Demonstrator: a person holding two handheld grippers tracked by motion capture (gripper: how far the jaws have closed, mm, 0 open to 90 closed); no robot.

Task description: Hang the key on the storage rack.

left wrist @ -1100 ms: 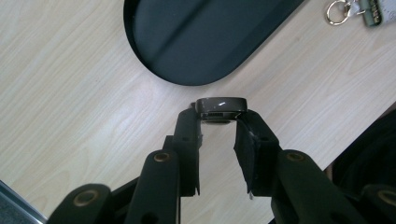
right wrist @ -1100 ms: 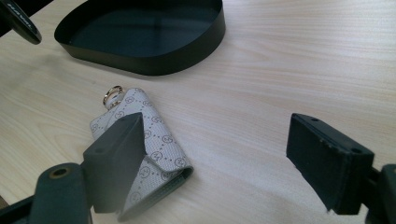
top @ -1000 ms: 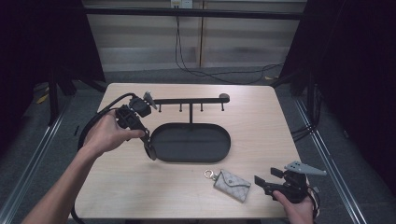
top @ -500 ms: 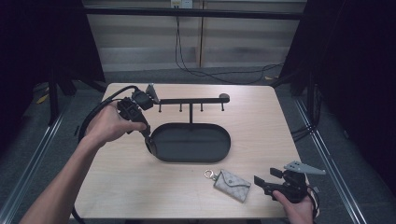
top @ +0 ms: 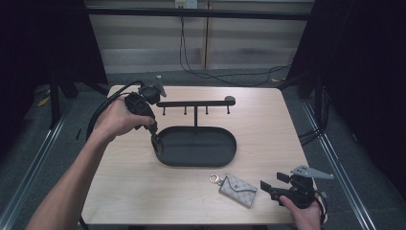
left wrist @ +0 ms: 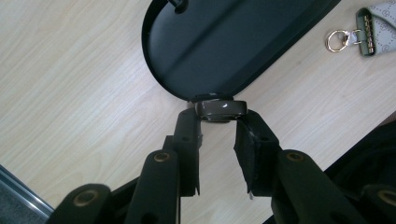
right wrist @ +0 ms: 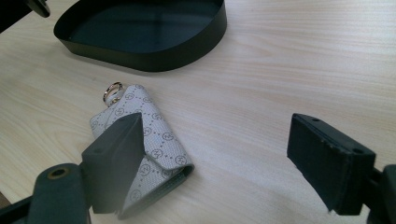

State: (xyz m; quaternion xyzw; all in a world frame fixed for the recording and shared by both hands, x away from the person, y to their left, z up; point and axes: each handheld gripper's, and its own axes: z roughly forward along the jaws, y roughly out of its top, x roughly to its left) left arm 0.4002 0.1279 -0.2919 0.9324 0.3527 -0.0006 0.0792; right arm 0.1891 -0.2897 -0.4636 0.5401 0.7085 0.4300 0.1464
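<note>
My left gripper (top: 155, 140) points down at the left end of a black oval tray (top: 225, 160). In the left gripper view its jaws (left wrist: 219, 125) are shut on a small dark brown ring (left wrist: 220, 109), held right over the tray's rim (left wrist: 161, 74). A T-shaped bar with small hooks (top: 194, 103) rises from the tray's far side. A grey patterned key pouch (top: 238, 189) with a gold ring lies in front of the tray. My right gripper (top: 268, 188) stands open just right of the pouch (right wrist: 149, 140), jaws (right wrist: 217, 140) wide apart and holding nothing.
The light wooden table (top: 268, 124) ends close in front of my right gripper. Cables trail on the floor behind the table (top: 201, 67). A thick black cable (top: 103, 112) loops from the left gripper off the table's left side.
My left hand has shifted a little away from me and to the right, staying at the tray's left end. The right gripper and pouch have not moved.
</note>
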